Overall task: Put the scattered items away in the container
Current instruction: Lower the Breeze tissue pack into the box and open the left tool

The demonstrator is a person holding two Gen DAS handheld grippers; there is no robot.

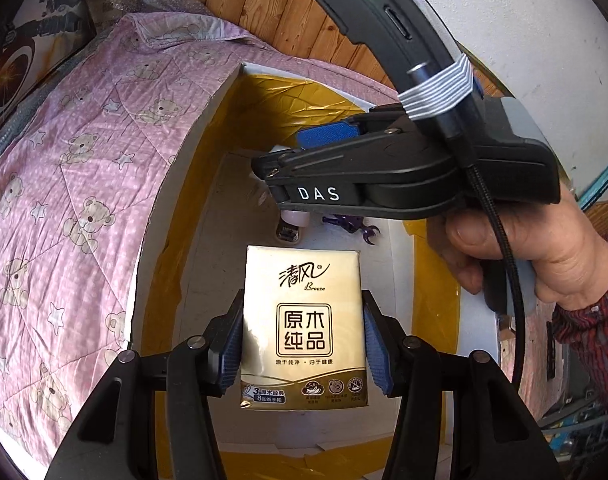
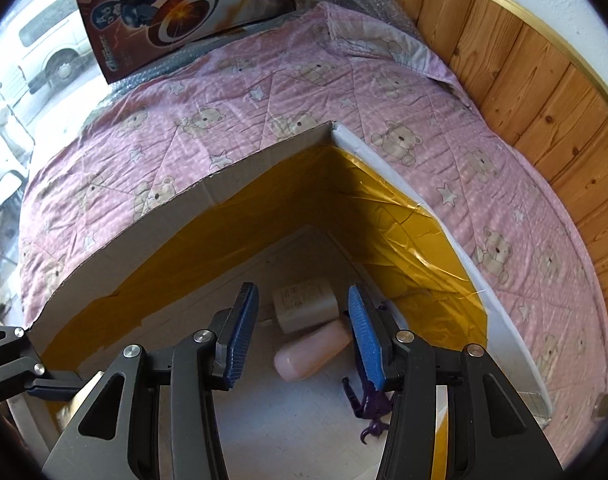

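- One tissue pack [image 1: 304,328].
- One pink bottle [image 2: 311,354].
- One white charger block [image 2: 305,306].
- One purple toy figure [image 2: 369,408].
- One cardboard box [image 2: 184,196].
- Two grippers [image 1: 302,338] [image 2: 302,336].

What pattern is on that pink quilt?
Teddy bears and stars on the pink quilt, clearest in the right wrist view.

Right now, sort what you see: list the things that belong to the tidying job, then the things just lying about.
Job:
- tissue pack, held in the left gripper
- cardboard box
- pink bottle, white block and purple toy, already in the box
- right gripper, open

Lying about:
- pink bear quilt
- toy picture box
- wooden wall panel
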